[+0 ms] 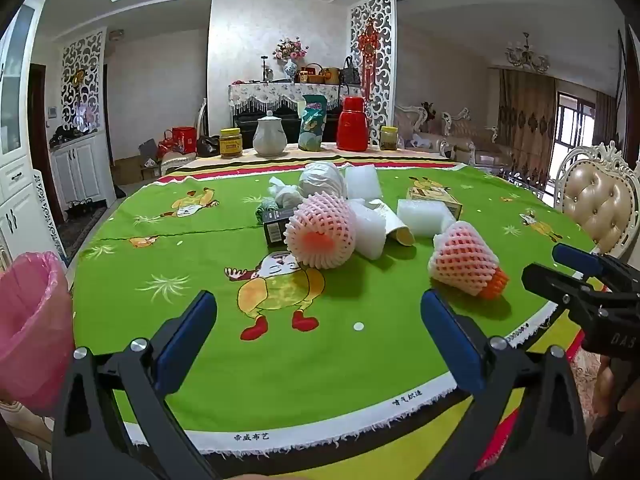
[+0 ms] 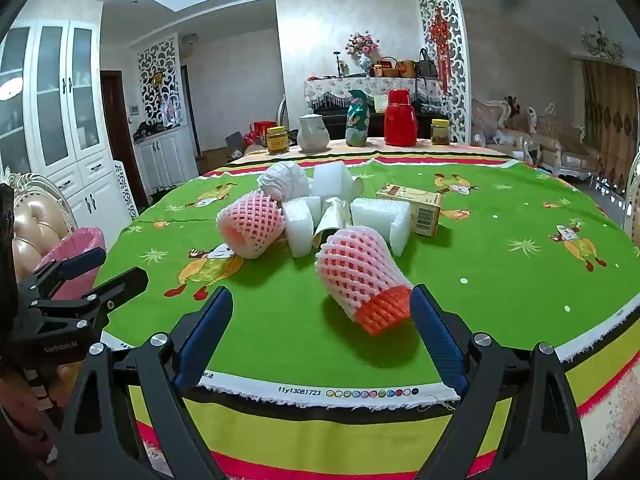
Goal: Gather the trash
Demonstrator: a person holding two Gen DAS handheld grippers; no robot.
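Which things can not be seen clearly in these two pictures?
- Pink-lined trash bin: left wrist view, cut off by the left edge; inside hidden.
- Dark printed box: left wrist view, partly behind the pink foam fruit net.
- Person's hand: cut off at the right edge, dark.

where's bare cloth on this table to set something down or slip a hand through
Free: the near strip of green cloth before the pile, left of the orange-tipped net, and the right side past the box. Also the band between the pile and the far jars. Crowded: the middle, where nets, foam and box touch.
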